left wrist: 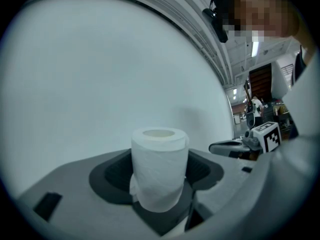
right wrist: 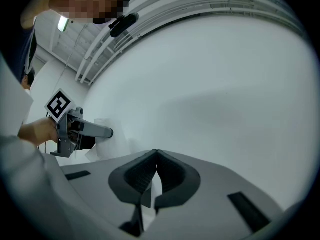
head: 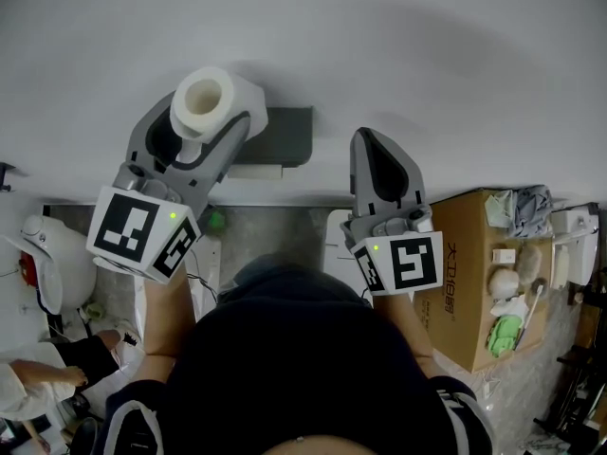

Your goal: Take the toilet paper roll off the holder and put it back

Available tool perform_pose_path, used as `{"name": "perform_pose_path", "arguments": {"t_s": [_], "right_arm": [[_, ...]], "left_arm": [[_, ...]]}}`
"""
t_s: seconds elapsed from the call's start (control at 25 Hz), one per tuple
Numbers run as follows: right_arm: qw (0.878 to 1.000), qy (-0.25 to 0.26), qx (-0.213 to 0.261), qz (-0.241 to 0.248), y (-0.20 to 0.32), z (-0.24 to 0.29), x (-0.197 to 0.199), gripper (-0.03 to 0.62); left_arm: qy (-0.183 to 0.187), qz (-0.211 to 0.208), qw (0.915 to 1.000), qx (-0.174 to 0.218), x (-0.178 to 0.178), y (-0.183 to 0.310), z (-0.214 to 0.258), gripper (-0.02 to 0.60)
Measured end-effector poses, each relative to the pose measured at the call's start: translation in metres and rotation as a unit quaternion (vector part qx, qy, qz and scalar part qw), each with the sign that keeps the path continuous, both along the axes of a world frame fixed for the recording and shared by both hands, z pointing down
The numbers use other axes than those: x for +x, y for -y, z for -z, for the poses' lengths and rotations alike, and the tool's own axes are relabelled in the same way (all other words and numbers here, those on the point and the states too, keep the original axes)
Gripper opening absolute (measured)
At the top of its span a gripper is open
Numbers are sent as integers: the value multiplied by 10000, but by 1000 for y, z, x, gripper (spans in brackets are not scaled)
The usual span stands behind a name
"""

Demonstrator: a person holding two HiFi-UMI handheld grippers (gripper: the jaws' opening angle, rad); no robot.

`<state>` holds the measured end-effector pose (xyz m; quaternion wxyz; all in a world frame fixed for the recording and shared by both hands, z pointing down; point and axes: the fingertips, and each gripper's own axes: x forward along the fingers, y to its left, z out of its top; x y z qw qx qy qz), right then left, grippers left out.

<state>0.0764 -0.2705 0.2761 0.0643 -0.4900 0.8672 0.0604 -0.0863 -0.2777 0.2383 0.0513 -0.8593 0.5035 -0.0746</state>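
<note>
The toilet paper roll [head: 202, 100] is in the left hand-held gripper [head: 194, 126]. Its jaws stand wide and press on the roll's two sides. The hole in the roll faces up. The roll is up by the white wall [head: 427, 45], just left of the dark holder [head: 287, 136], not on it.

The bottom of the roll is hidden down between the jaws. The holder's left end is hidden behind the gripper, so I cannot tell if they touch. In the right gripper view, only a bit of the roll peeks out past the left gripper.

The right hand-held gripper [head: 370, 142] has its jaws closed tip to tip, with nothing in them. It points at the wall, right of the holder and apart from it.

A cardboard box [head: 465, 273] with small things on top sits low on the right. The wall around the holder is bare.
</note>
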Motion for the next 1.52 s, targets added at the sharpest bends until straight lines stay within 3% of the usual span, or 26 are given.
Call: {"name": "perform_pose_path", "arguments": {"t_s": [1.52], "right_arm": [[9999, -39, -128, -77, 0, -7, 12, 15]], "left_arm": [[162, -330, 9982, -476, 31, 20, -52, 298]]}}
